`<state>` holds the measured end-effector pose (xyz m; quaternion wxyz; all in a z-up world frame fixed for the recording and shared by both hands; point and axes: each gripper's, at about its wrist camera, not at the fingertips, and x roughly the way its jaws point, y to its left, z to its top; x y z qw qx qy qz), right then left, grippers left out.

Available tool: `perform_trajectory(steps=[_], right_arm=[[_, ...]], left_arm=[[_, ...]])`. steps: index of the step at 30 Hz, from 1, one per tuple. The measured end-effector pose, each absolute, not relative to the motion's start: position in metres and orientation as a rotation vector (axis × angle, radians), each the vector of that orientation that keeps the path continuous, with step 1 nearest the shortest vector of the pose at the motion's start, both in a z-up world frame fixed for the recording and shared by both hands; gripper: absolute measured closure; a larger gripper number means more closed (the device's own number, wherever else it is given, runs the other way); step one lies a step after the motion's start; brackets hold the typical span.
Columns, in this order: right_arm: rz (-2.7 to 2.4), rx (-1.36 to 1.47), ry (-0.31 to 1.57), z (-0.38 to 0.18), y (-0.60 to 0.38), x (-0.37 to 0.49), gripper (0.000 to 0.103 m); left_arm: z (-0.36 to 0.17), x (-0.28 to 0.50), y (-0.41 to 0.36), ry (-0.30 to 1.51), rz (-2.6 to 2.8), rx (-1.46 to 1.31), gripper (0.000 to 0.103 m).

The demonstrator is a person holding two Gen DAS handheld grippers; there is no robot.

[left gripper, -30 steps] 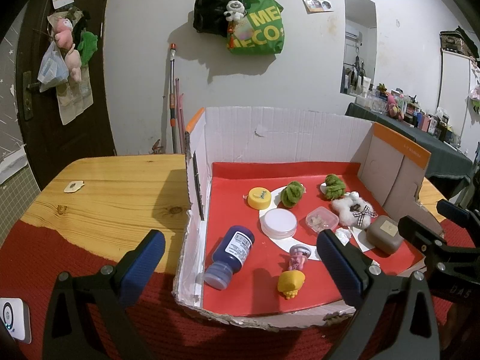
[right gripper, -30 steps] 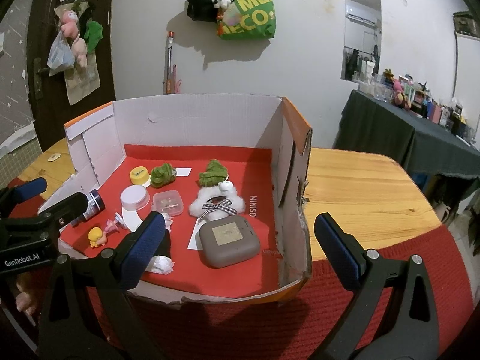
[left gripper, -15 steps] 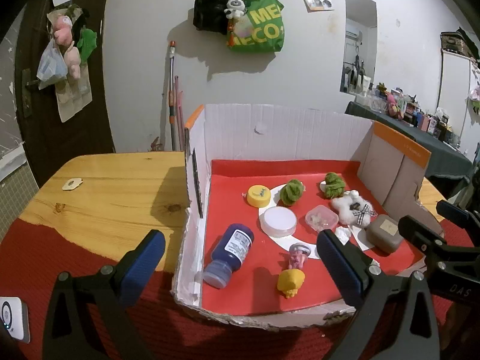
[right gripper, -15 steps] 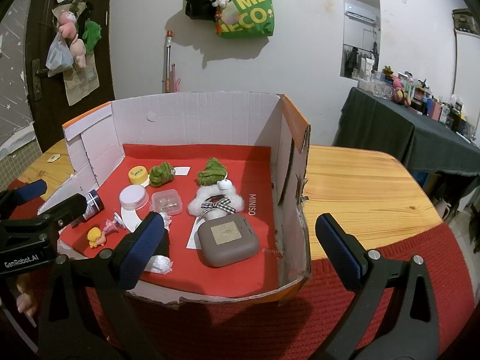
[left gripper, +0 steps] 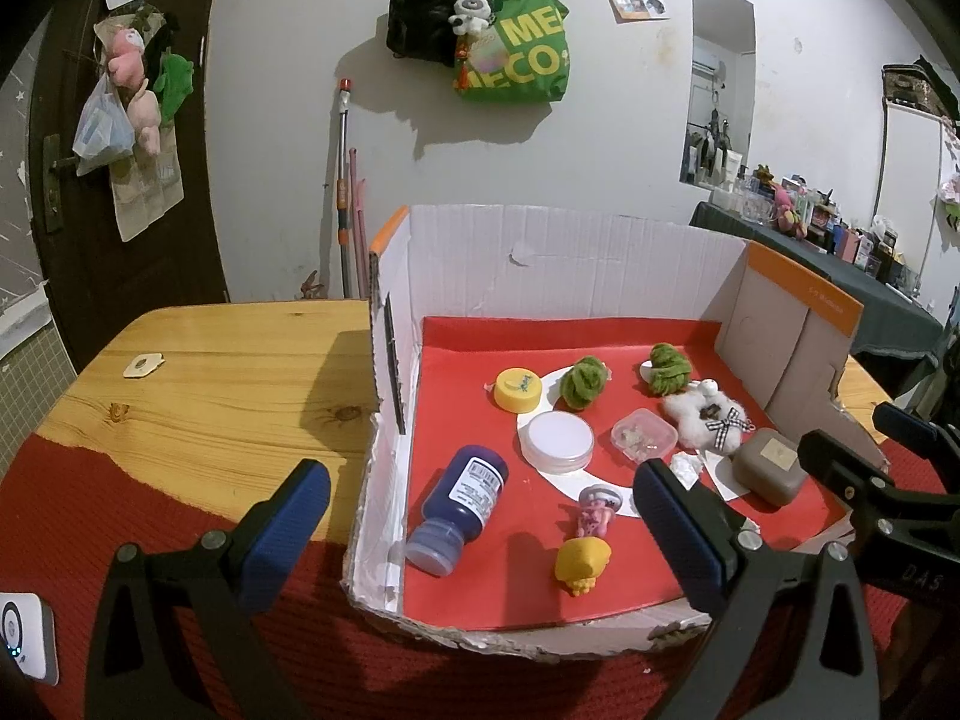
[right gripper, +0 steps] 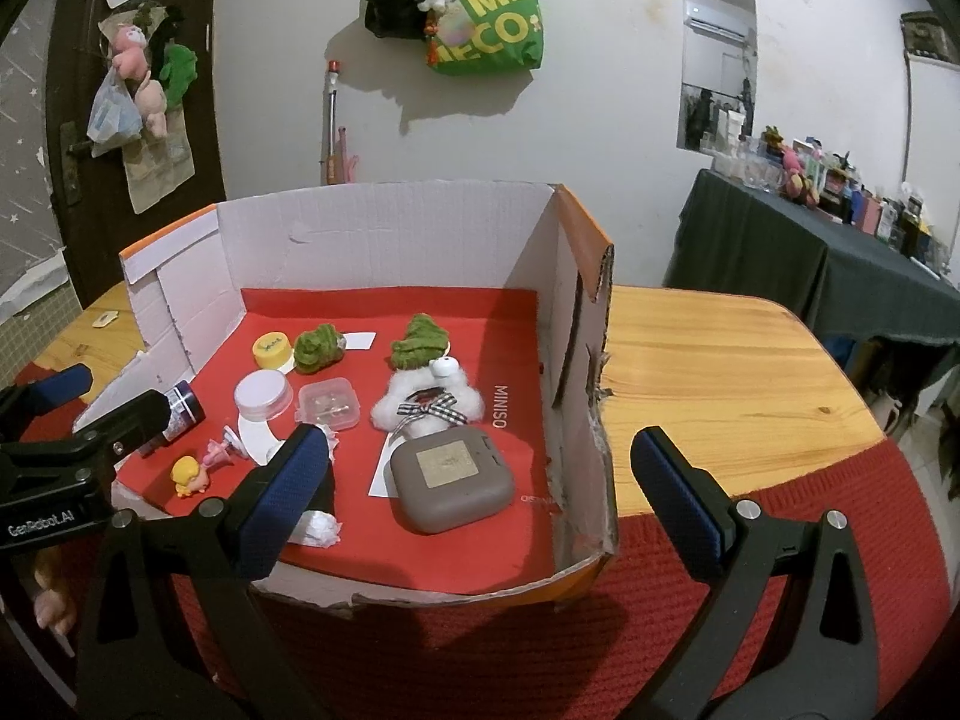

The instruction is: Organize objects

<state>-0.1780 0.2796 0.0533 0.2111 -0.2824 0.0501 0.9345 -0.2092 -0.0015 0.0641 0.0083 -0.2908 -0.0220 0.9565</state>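
Green tote bag and black bag hanging on wall, dark door, cluttered side table

Slight shift of both tools' views toward the cardboard box; contents unmoved.

In the right wrist view the left gripper's arm covers most of the dark blue bottle, and the right gripper's left finger hides part of the crumpled white paper. The contents of the small clear plastic box are too small to tell. The white device at the left wrist view's lower left is cut by the edge, and the print on the bottle's label is too small to read.
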Motion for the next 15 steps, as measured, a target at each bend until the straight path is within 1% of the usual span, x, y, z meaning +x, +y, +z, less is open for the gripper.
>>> perform_trajectory(steps=[7,12,15], right_arm=[[2.595,-0.771,0.139,0.054,0.278,-0.175,0.000],[2.578,-0.763,0.170,0.055,0.280,-0.169,0.000],[2.578,-0.745,0.193,0.059,0.277,-0.161,0.000]], left_arm=[[0.063,-0.211,-0.004,-0.096,2.977,-0.924,0.000],[0.064,-0.209,-0.011,-0.146,2.988,-0.921,0.000],[0.068,-0.202,-0.013,-0.140,3.000,-0.906,0.000]])
